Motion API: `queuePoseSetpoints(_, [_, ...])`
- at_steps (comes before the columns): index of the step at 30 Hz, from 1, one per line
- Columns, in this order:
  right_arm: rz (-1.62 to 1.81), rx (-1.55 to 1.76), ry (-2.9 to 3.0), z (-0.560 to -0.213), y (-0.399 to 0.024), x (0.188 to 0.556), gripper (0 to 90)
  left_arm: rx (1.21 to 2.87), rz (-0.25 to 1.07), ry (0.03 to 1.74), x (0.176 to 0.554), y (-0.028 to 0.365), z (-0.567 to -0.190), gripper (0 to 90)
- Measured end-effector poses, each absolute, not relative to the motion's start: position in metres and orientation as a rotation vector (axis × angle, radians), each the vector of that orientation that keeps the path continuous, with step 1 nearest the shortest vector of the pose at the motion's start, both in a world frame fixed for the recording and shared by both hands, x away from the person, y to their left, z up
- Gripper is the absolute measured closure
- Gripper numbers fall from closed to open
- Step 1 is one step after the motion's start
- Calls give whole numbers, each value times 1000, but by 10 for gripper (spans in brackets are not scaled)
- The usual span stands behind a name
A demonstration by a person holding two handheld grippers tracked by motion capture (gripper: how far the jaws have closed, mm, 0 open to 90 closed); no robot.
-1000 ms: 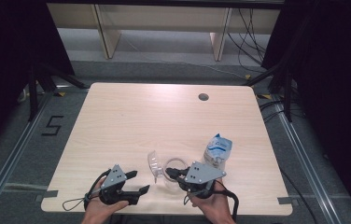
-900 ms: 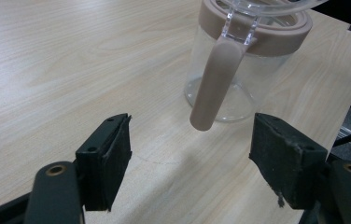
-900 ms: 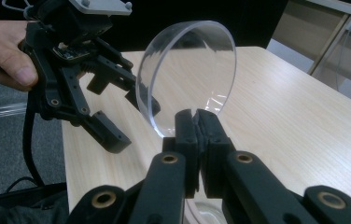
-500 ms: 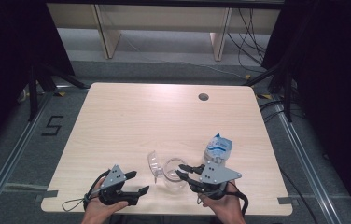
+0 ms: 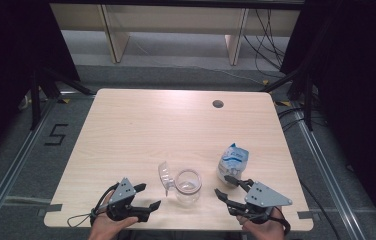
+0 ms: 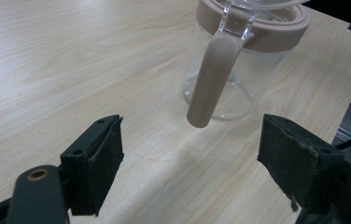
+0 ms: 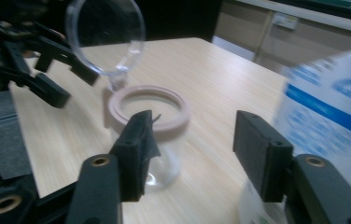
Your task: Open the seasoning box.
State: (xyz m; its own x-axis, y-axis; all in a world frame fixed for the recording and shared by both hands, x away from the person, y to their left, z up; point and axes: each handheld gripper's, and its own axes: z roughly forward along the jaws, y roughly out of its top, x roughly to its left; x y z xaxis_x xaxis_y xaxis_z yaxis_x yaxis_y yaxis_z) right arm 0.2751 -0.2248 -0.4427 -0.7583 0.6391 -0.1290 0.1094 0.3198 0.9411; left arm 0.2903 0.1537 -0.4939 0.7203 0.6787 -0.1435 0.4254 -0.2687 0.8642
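Clear jar [image 5: 188,186] stands upright near the front edge of the bench [image 5: 141,130], roughly mid-width, between my two claws. Its hinged clear lid [image 5: 164,175] is flipped open and stands up on the jar's left side. Pinkish-tan ring round the mouth, w/ a matching tan tab hanging down the side.

Left claw [image 5: 152,206] sits by the front-left, jaws wide, nothing between them; in the left gripper view the tab [image 6: 209,79] and jar are just ahead of the pads, apart. Right claw [image 5: 226,189] is at the front-right, its jaws have just been opening, about half spread, nothing gripped; jar shows beyond them in the right gripper view.

Handling, my guess: jar looks empty, so light; rigid plastic or glass, smooth and slippery, could tip or skate if nudged. Best hold prob. across the ring, or the body under it. Lid hinge looks thin, easy to strain.

Soft blue-white pouch [image 5: 233,161] lies just beside the right claw, right of the jar. Bench is pale wood grain, matte.
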Motion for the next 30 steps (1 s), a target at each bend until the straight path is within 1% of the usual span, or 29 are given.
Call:
queuePoseSetpoints(4, [1438, 759, 2084, -448, -240, 273, 398, 1906, 309, 841, 291, 155, -494, 186])
queuePoseSetpoints(5, [1423, 762, 2069, -449, -244, 274, 389, 1894, 302, 862, 289, 154, -494, 183])
queuePoseSetpoints(6, [1416, 832, 2084, -450, -246, 271, 376, 1893, 301, 864, 289, 154, -494, 183])
queuePoseSetpoints(7, [1421, 794, 2053, -452, -250, 275, 364, 1891, 299, 869, 288, 154, -494, 183])
queuePoseSetpoints(11, [1391, 875, 2047, -456, -259, 275, 329, 1906, 309, 855, 287, 156, -494, 183])
queuePoseSetpoints(12, [1383, 910, 2036, -456, -260, 274, 325, 1895, 304, 874, 286, 155, -495, 183])
queuePoseSetpoints(13, [1381, 906, 2036, -458, -263, 276, 309, 1905, 307, 851, 286, 156, -495, 183])
queuePoseSetpoints(18, [1368, 961, 2016, -464, -269, 283, 247, 1896, 294, 876, 283, 156, -495, 183])
queuePoseSetpoints(30, [1368, 997, 2023, -476, -271, 301, 176, 1887, 277, 901, 279, 155, -496, 183])
